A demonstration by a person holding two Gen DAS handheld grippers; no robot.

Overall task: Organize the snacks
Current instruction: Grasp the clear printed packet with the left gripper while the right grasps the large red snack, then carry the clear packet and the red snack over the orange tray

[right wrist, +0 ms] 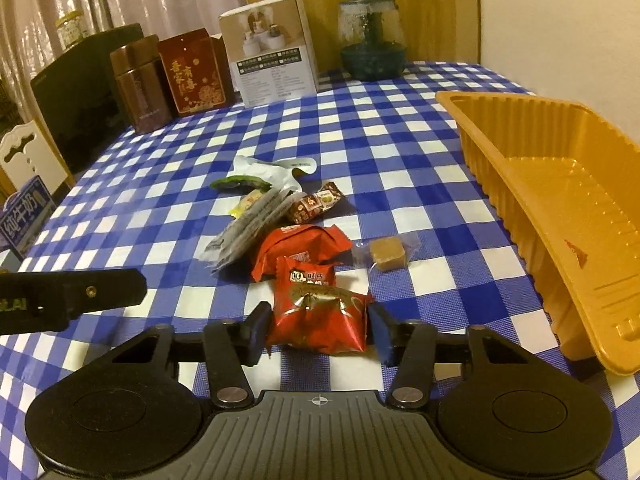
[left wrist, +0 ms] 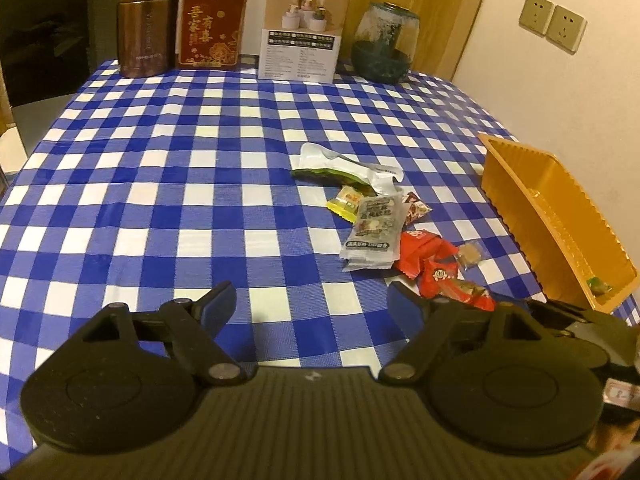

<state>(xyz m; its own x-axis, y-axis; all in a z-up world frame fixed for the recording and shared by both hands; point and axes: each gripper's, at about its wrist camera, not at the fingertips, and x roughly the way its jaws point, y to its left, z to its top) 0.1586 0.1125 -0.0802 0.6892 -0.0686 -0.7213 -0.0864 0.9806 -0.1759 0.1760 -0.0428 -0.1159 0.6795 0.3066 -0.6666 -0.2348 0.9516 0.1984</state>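
On the blue-checked tablecloth [left wrist: 160, 184] lies a pile of snacks: a grey packet [right wrist: 244, 232], a green-and-white packet [right wrist: 260, 172], a brown candy [right wrist: 316, 202], a wrapped tan cube [right wrist: 386, 254] and two red packets. My right gripper [right wrist: 320, 330] is shut on the nearest red packet [right wrist: 320, 316], a blue pad pressing each side. The other red packet [right wrist: 296, 248] lies just beyond it. My left gripper [left wrist: 314, 304] stands open over bare cloth, left of the pile [left wrist: 374, 232]. An orange tray [right wrist: 560, 200] sits to the right, with a small candy [left wrist: 598, 286] in its near corner.
Along the table's far edge stand a brown canister [left wrist: 146, 24], a red box [left wrist: 210, 26], a white carton [left wrist: 302, 28] and a glass jar [left wrist: 386, 40]. A white chair back [right wrist: 28, 156] and a blue milk carton [right wrist: 24, 216] are at the left. The wall is close on the right.
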